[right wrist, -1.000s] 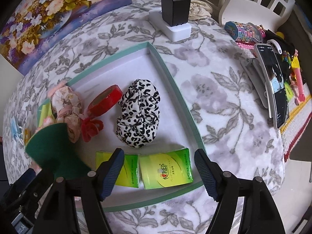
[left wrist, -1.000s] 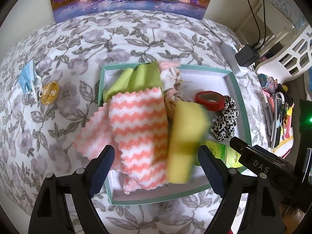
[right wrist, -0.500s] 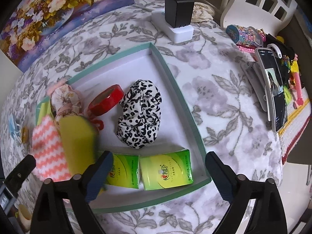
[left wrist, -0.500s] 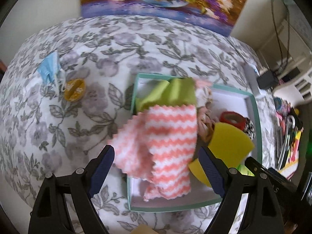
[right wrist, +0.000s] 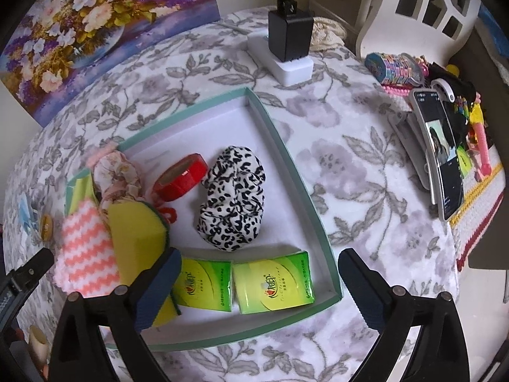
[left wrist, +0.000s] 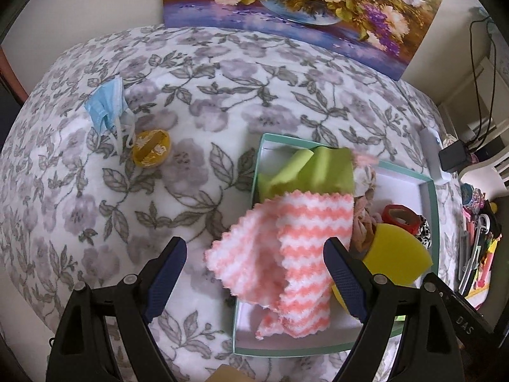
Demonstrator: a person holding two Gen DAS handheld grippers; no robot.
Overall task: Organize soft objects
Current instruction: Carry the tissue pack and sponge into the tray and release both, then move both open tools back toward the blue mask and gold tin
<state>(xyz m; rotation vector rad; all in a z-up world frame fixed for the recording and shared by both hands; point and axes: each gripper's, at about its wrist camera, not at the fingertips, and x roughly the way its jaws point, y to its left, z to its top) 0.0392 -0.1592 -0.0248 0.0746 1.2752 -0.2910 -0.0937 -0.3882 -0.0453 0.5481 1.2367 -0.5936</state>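
A teal-rimmed white tray (left wrist: 259, 159) (right wrist: 299, 175) holds a green cloth (left wrist: 305, 175), a pink-and-white zigzag cloth (left wrist: 292, 254) (right wrist: 86, 245) hanging over its left rim, a yellow sponge (left wrist: 397, 254) (right wrist: 136, 238), a floral scrunchie (right wrist: 117, 175), a red tape roll (right wrist: 181, 176), a leopard scrunchie (right wrist: 233, 197) and two green tissue packs (right wrist: 273, 281). My left gripper (left wrist: 254, 280) is open and empty above the zigzag cloth. My right gripper (right wrist: 259, 289) is open and empty above the tissue packs.
A blue face mask (left wrist: 106, 106) and a yellow round object (left wrist: 151, 152) lie on the floral cloth left of the tray. A power strip with a black charger (right wrist: 288, 41), a phone (right wrist: 442, 149) and toys stand to the right. A painting (left wrist: 302, 3) leans at the back.
The yellow sponge was dropped and now lies in the tray beside the zigzag cloth. My left gripper has swung to the left. My right gripper has opened wider.
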